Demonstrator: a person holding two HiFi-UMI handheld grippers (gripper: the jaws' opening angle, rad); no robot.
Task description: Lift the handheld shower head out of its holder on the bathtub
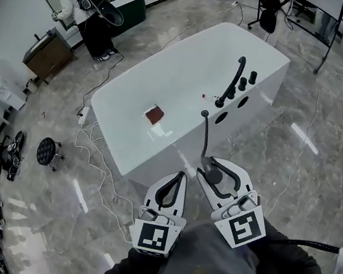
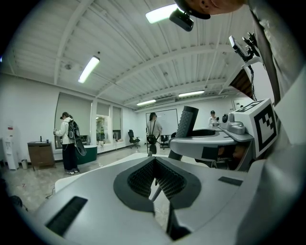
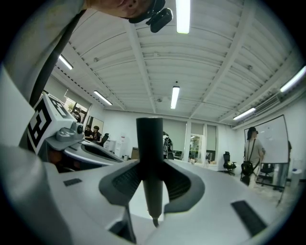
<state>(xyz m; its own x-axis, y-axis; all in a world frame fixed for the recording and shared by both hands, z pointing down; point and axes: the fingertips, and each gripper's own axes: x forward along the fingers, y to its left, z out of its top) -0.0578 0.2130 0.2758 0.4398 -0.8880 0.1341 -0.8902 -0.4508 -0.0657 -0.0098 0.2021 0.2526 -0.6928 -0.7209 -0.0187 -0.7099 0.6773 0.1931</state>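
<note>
Both hands reach level toward the near end of the smooth white rectangular bathtub (image 1: 142, 161), side by side. The right gripper (image 3: 150, 167) has its ribbed dark pads clamped on the matte black, rod-shaped handheld shower head (image 3: 149, 143), held upright just off that end of the tub. A thin black hose (image 1: 205, 138) runs back to the rim. The left gripper (image 2: 154, 162) is closed and holds nothing.

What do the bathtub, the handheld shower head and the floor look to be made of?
The bathtub: glossy white, likely acrylic or enamel; smooth shell with soft reflections.
The handheld shower head: matte black, coated metal or plastic, can't tell which; no glare.
The floor: polished grey marble-look stone or tile; veining and mirrored ceiling lights.
</note>
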